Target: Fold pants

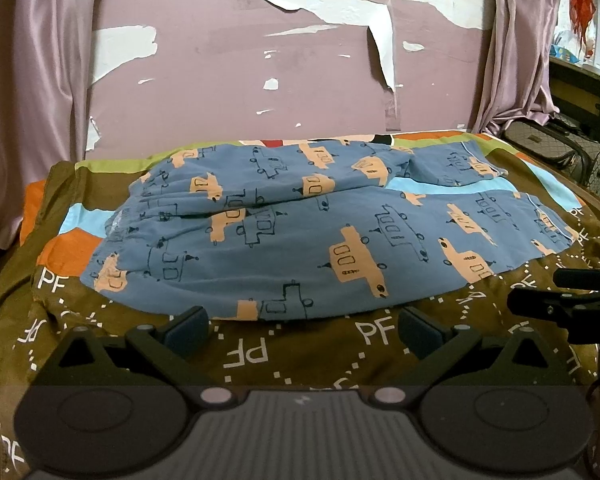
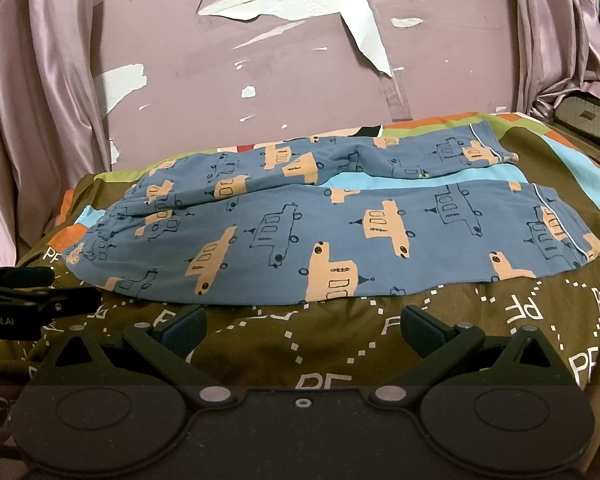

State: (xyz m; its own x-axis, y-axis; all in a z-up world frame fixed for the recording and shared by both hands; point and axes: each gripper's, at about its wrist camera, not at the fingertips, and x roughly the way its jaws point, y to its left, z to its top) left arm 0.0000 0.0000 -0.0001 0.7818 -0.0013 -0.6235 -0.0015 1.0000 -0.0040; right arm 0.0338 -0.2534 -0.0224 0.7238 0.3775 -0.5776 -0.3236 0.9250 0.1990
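Both claws (image 1: 304, 330) (image 2: 302, 330) agape before pants (image 1: 300, 232)

The pants (image 1: 300, 236) in the middle of the frame are showing blue cloth printed with peach vehicles and dark outline drawings. The bedcover (image 1: 308, 356) under them is showing olive brown with white dotted lines and white "PF" letters, plus orange, light blue and green blocks. The wall (image 1: 240, 80) above is showing mauve paint peeling to white, and mauve curtains (image 1: 36, 80) are hanging at both edges.
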